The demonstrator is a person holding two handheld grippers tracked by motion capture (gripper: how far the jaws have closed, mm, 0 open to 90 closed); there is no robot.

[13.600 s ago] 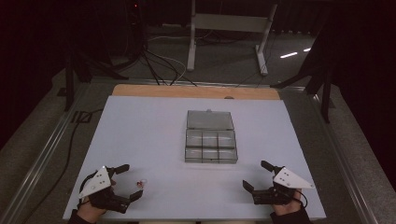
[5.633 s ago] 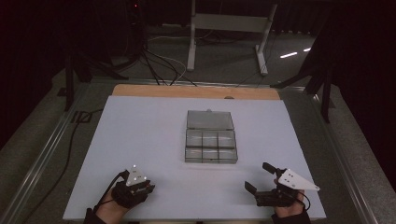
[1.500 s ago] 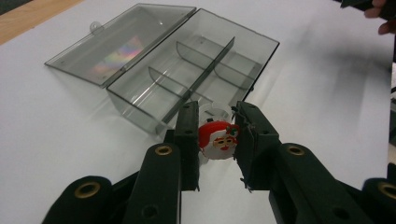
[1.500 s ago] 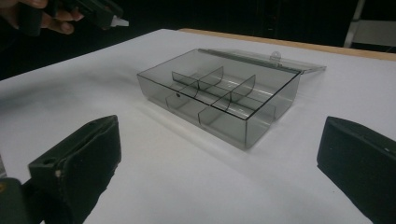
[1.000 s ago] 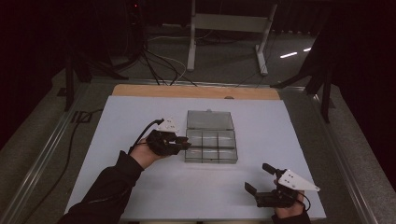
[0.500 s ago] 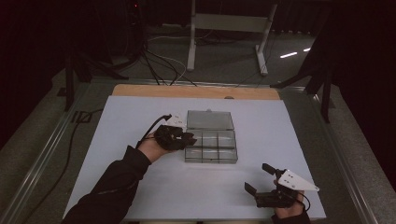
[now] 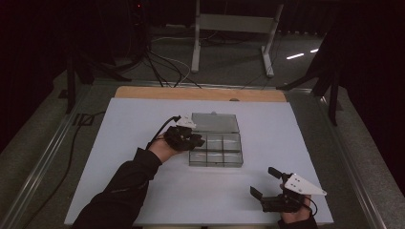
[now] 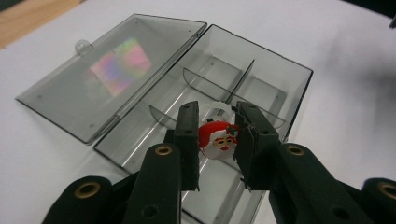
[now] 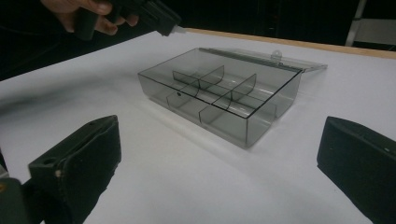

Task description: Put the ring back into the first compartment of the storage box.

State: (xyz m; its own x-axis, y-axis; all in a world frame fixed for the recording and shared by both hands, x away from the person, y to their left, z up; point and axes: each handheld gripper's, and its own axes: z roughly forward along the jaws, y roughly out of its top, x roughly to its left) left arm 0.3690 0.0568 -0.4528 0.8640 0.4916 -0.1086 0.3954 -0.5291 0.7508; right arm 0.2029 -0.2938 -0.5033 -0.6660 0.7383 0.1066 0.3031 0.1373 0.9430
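Note:
A smoky clear compartment box (image 7: 216, 150) lies mid-table with its lid (image 7: 215, 122) folded flat behind it. My left gripper (image 7: 199, 141) hovers over the box's left edge, shut on a small Santa-face ring (image 8: 218, 139) with a white band. In the left gripper view the ring hangs above a compartment of the box (image 8: 261, 88) beside the lid (image 8: 112, 70). My right gripper (image 7: 268, 183) rests open at the table's near right, nothing between its jaws. In the right gripper view the box (image 9: 224, 100) is ahead, and the left gripper (image 9: 173, 30) is above its far corner.
The white table top (image 7: 133, 124) has a wooden strip (image 7: 196, 94) along its far edge. Cables (image 7: 162, 67) and a metal stand (image 7: 234, 28) sit on the floor beyond. A dark sleeve (image 7: 119, 191) crosses the near-left part of the table.
My left gripper has travelled from the near-left of the table up to the box's left edge, carrying the ring over a compartment. The right gripper has stayed put.

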